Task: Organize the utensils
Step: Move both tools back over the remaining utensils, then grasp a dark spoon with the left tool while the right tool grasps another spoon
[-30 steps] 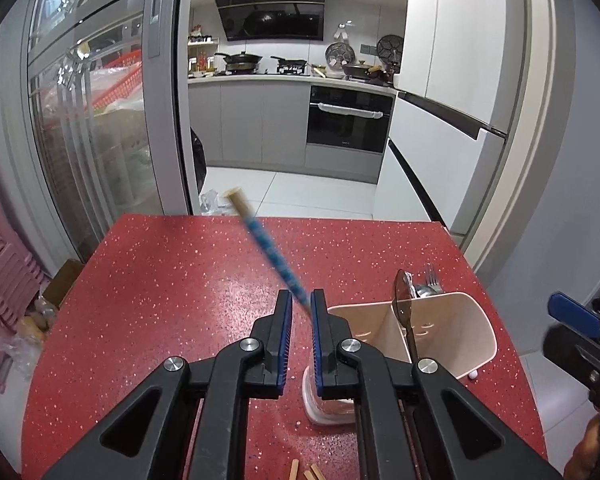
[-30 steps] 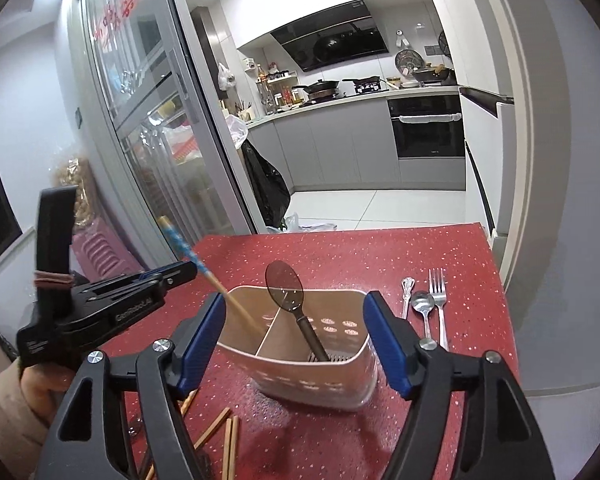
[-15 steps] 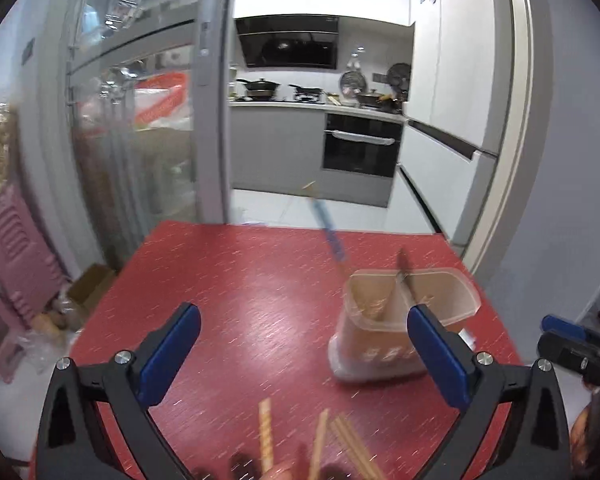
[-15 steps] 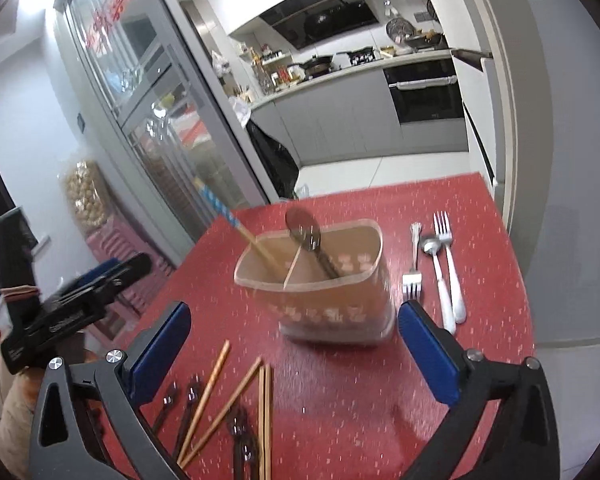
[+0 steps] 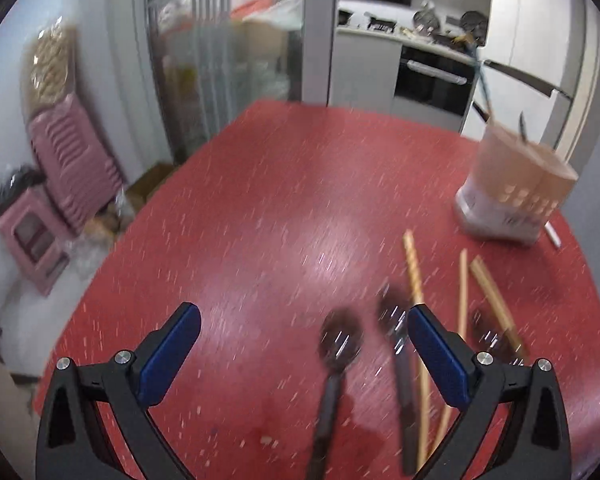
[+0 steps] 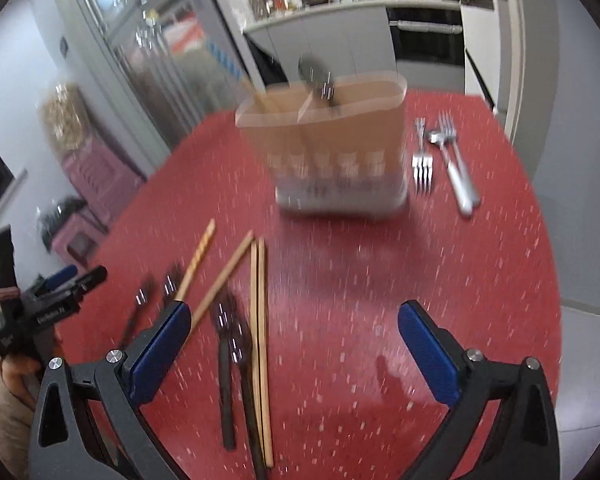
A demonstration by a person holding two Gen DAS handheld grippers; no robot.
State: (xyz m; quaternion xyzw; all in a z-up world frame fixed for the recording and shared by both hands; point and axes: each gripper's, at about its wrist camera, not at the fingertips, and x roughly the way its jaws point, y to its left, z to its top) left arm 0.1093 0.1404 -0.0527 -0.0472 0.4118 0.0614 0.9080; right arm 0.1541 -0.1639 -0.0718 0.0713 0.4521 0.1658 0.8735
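Red speckled bench (image 5: 268, 208) fills both views, heavy motion blur; I take the beige utensil caddy (image 6: 332, 148) as my landmark. Caddy stands upright toward the far side of the bench; a blue-patterned chopstick (image 6: 236, 76) leans out of its left compartment, a dark spoon (image 6: 316, 74) stands in the right one. Just right of the caddy: two silver forks (image 6: 422, 156) and a silver spoon (image 6: 452, 168) flat on the bench, close together. Nearer me than the caddy, well apart from it: loose wooden chopsticks (image 6: 258, 320), two lying side by side, two more angled to their left; dark-handled cutlery (image 6: 228, 340) among them, too smeared to tell spoons from forks.

Left gripper (image 5: 300, 354): jaws released, wide apart, nothing between them; it hangs over the near cutlery, a dark spoon (image 5: 338, 344) below the gap, caddy (image 5: 516, 184) far off to its upper right. In the right wrist view that gripper (image 6: 66, 286) shows at the left edge, well left of the caddy.

Right gripper (image 6: 296, 352): jaws released, wide apart, gripping nothing; it sits above the paired chopsticks, caddy straight ahead.
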